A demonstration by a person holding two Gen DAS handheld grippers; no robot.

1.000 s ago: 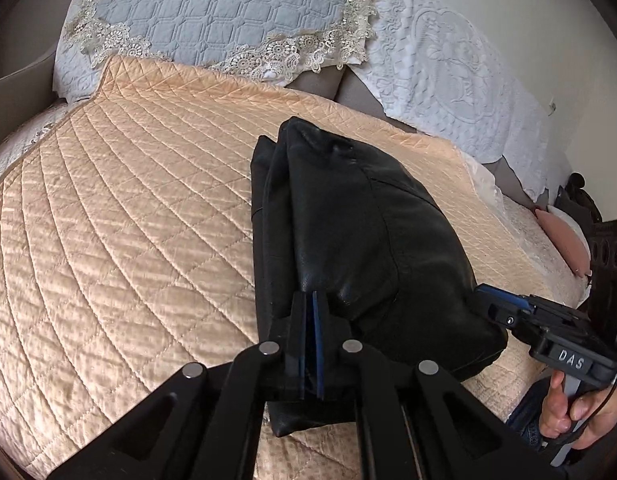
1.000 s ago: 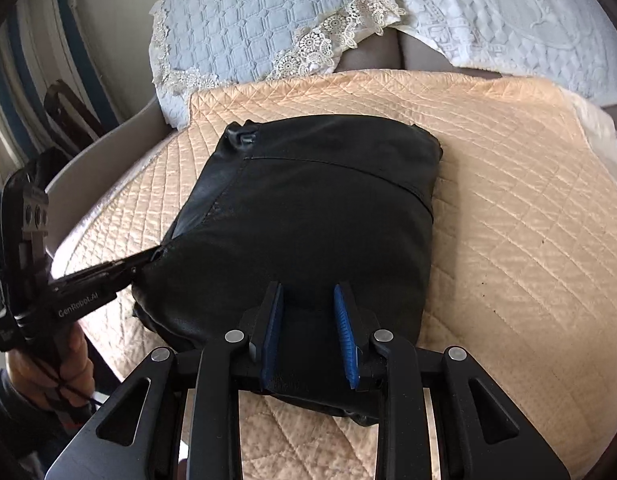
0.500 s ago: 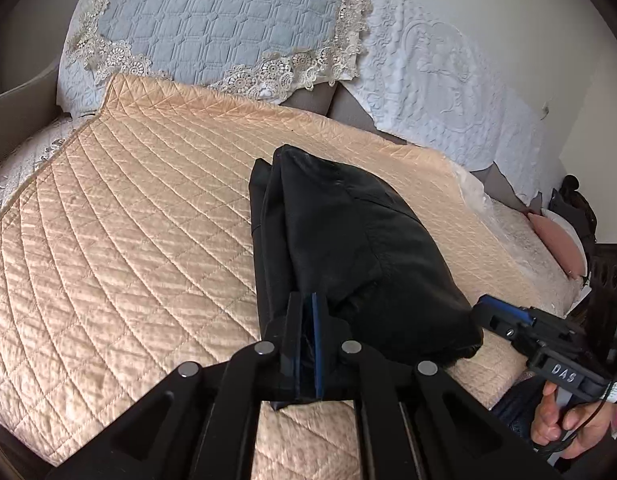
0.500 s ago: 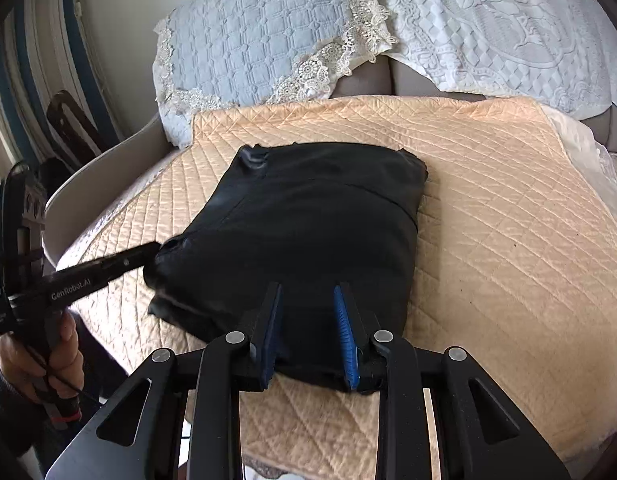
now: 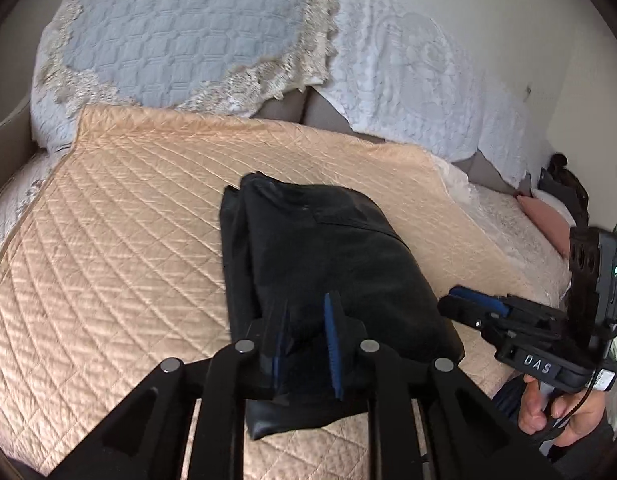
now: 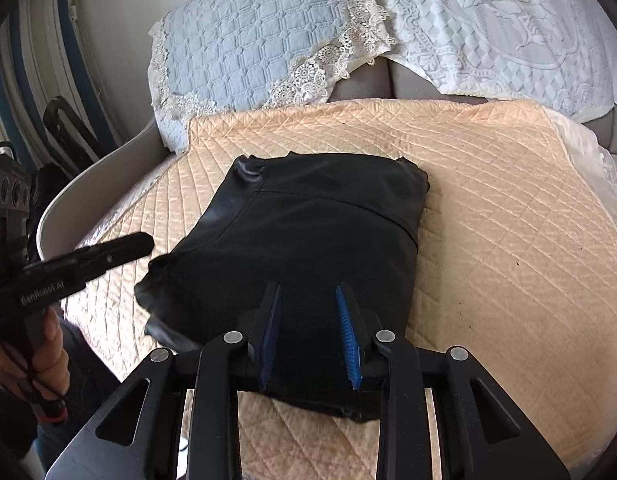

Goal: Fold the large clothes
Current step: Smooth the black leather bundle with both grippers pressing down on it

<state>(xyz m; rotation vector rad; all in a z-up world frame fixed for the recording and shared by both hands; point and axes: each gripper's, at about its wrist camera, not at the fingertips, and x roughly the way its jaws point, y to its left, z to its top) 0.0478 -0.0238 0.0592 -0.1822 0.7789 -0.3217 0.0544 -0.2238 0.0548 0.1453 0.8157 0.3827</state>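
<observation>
Jaws: both grippers parted, empty | folded black garment (image 5: 328, 276) on quilt (image 5: 108, 248)

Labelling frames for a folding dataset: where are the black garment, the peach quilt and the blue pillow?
black garment (image 6: 308, 240): right wrist view, top panel.
peach quilt (image 5: 108, 260): left wrist view, bare left area.
blue pillow (image 5: 180, 36): left wrist view, quilted centre.

Black garment (image 6: 308, 236) lies folded flat on the peach quilt (image 6: 488, 200).
</observation>
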